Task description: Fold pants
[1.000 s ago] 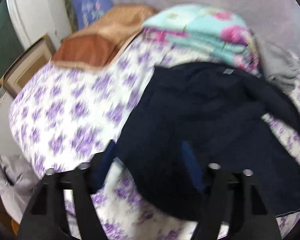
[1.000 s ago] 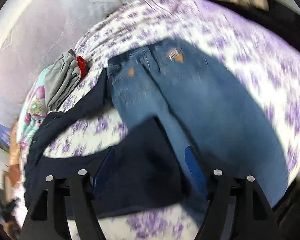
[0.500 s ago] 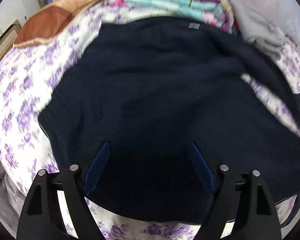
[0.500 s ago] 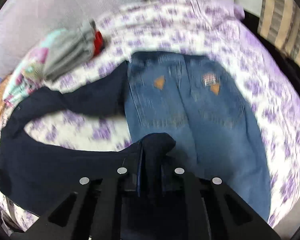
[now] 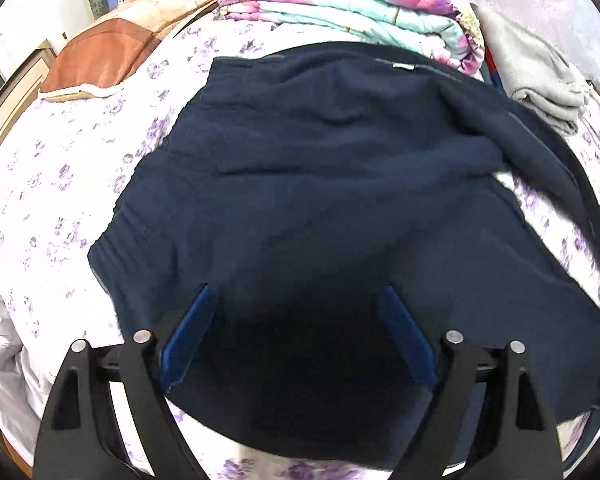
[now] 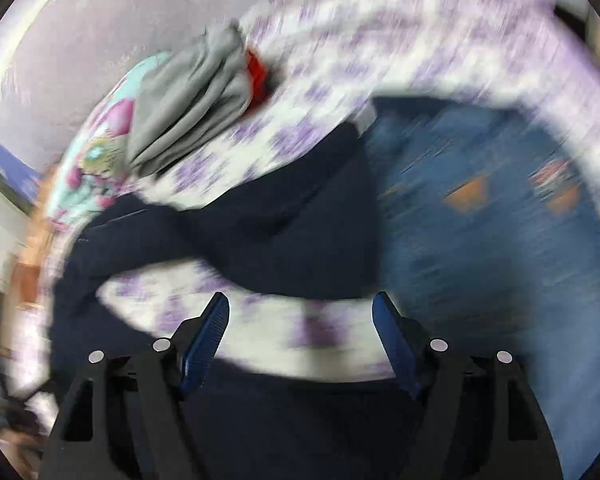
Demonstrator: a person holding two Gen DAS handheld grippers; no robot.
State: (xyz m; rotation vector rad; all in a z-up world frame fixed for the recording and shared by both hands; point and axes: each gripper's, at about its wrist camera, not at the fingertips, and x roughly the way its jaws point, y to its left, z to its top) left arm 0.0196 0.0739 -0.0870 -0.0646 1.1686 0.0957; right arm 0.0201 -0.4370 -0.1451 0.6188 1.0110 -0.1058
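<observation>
Dark navy pants (image 5: pixel 320 184) lie spread on the purple-flowered bed sheet (image 5: pixel 60 184), waistband toward the folded quilt. My left gripper (image 5: pixel 296 296) hangs close over their near part, jaws wide and still opening; cloth lies under the gap but the pads (image 5: pixel 188 328) do not press it. In the blurred right wrist view, one navy pants leg (image 6: pixel 292 232) curves across the sheet. My right gripper (image 6: pixel 300 304) is opening over the sheet (image 6: pixel 260 332) beside that leg, with nothing pinched.
Blue jeans (image 6: pixel 500 260) lie flat right of the navy pants. A folded floral quilt (image 5: pixel 360 4), a grey garment (image 5: pixel 540 80) and an orange-brown pillow (image 5: pixel 112 48) sit at the bed's far side. The bed edge drops off at the left.
My right gripper, shut on a fold of navy cloth half a second ago, has let go and swung left. The left gripper moved over the pants and came lower.
</observation>
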